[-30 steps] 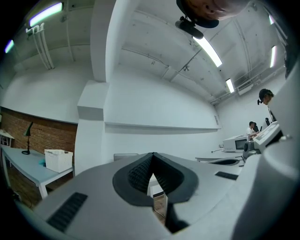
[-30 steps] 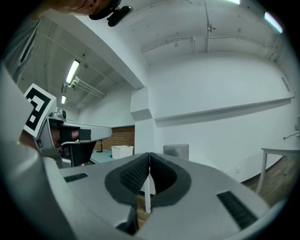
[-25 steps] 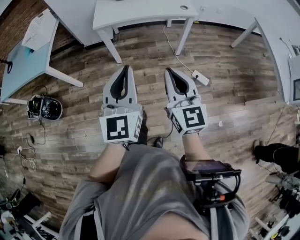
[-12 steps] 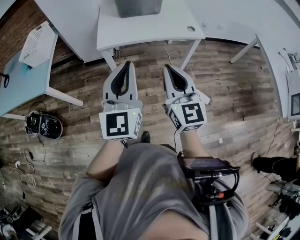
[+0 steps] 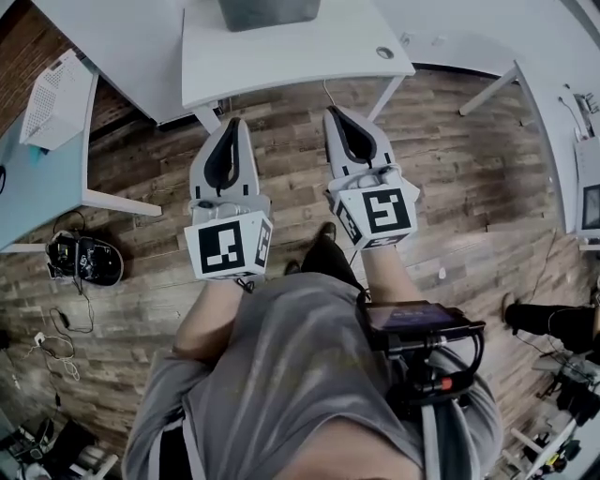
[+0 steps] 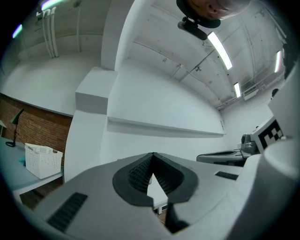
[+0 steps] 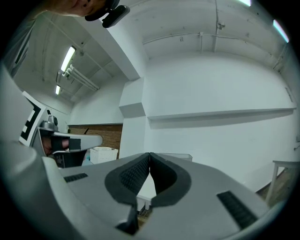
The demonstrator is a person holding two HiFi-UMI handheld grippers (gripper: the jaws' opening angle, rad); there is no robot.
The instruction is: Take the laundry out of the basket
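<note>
Your white left gripper (image 5: pixel 231 127) and right gripper (image 5: pixel 335 114): jaws clenched, empty. The laundry is hidden in the grey basket (image 5: pixel 267 11) and presumably limp; pinch a fold.

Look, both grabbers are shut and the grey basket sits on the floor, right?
Not quite. The left gripper and right gripper are both shut, but the grey basket sits up on the white table instead. The head view shows it at the top.
</note>
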